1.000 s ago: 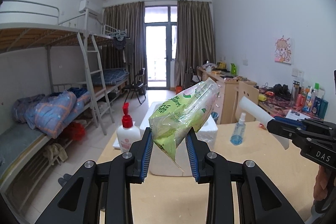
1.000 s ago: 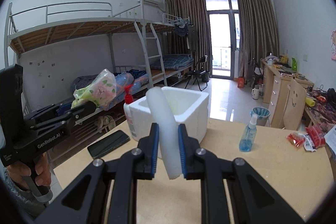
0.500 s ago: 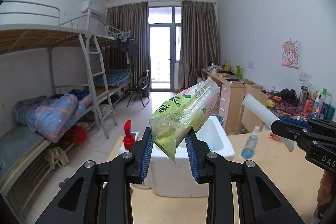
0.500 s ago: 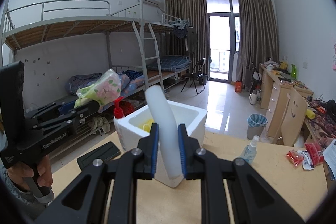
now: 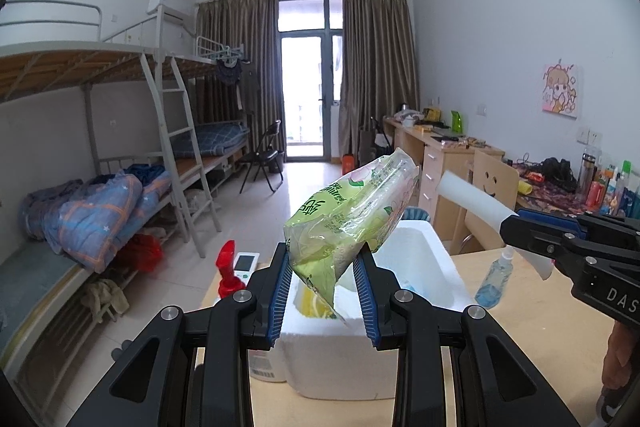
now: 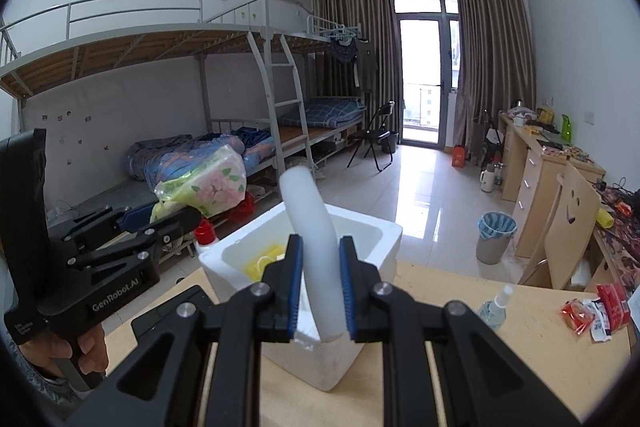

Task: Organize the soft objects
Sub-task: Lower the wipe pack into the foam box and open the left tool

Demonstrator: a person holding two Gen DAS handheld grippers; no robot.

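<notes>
Pinching the lower corner of a green tissue pack (image 5: 352,215), the left gripper (image 5: 323,291) has its jaws narrowed onto the crinkled film, and the pack juts up and to the right above the pads. It reads as light, soft and compressible; the wrapper looks slick, so a corner grip may creep, and a hold across the padded middle would likely sit firmer. Clamped on a white foam tube (image 6: 314,247), the right gripper (image 6: 319,293) has its jaws drawn in close on the tube's lower part, and the free end bows up and to the left. That bend suggests very light, springy stuff that gives under the pads and whips if swung; a hold nearer mid-length should tame it. Just beyond both sets of fingers sits the white foam box (image 6: 390,233), open-topped, on the near left part of the wooden table (image 6: 532,347), with something yellow inside. A blue spray bottle (image 5: 494,281) stands right of the box, and a red-capped pump bottle (image 5: 228,273) left of it.
</notes>
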